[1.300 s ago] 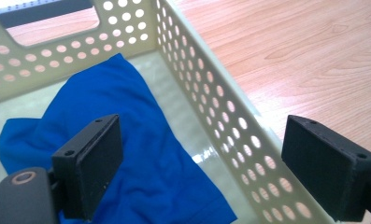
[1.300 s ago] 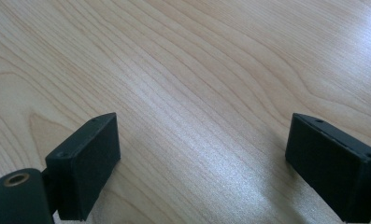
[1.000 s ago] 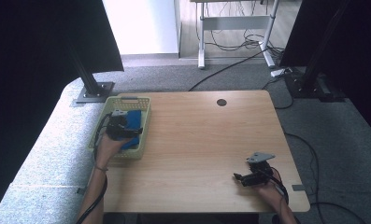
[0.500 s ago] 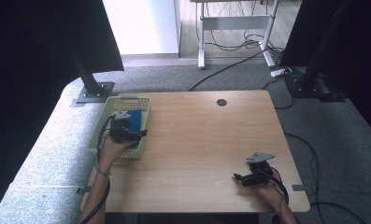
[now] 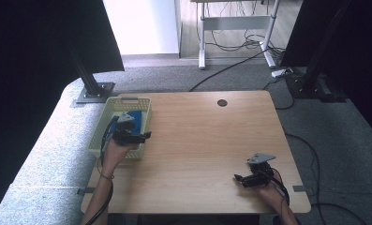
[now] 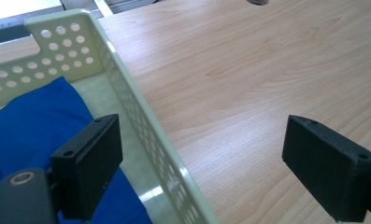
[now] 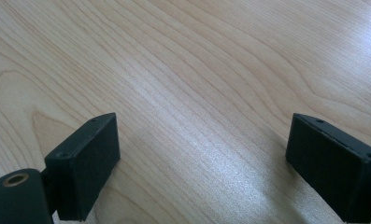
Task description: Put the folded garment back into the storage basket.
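While my left tool [image 5: 136,136] hangs over the near right wall of the pale yellow basket [image 5: 100,132], its jaws stand wide apart with nothing between them; in the left gripper view one jaw sits above the blue cloth [image 6: 29,126] and the other above bare wood, so the perforated wall [image 6: 141,126] runs between them. The cloth lies bunched inside the basket, at the left of the counter [image 5: 207,140], and it is the one item I can see in that container; whether anything lies beneath it cannot be told. I judge the work to be at an early or a closing point: either the cloth waits to be lifted out, or it has just been put in, and the pictures do not settle which. No grasp is in hand. Farther right, the wooden surface carries only a dark round grommet [image 5: 222,102] near its far edge. At the near right corner my right tool [image 5: 242,179] rests low over the wood, jaws likewise spread wide and holding nothing.
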### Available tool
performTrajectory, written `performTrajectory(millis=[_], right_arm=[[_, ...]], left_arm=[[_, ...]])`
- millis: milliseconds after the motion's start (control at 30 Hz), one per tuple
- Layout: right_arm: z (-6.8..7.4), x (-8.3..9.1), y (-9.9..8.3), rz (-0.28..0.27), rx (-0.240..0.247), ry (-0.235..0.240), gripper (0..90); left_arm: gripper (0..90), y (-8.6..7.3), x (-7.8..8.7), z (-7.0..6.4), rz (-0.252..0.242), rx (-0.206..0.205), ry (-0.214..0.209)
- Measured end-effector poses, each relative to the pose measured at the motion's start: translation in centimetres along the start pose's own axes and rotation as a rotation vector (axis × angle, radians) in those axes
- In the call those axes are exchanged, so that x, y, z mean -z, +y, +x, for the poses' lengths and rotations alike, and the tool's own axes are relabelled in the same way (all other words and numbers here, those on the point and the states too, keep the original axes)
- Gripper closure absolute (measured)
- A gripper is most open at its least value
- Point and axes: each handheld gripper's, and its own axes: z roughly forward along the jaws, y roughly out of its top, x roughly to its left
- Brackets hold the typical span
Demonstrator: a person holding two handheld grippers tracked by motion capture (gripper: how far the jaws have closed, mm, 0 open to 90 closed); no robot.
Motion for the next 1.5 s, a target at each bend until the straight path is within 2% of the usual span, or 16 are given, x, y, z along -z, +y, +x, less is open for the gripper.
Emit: performTrajectory(millis=[500, 900, 1500], right_arm=[[0.0, 0.0, 0.0, 0.000, 0.001, 0.000, 9.5], [0.0, 0.0, 0.0, 0.000, 0.002, 0.001, 9.5], [0.0, 0.0, 0.0, 0.000, 0.002, 0.000, 9.5]], left_arm=[[11.7, -0.4, -0.3, -2.2, -0.018, -0.010, -0.038], [11.7, -0.8, -1.0, -3.7, -0.021, -0.031, -0.054], [11.4, -1.5, -2.4, -6.6, -0.024, -0.058, -0.107]])
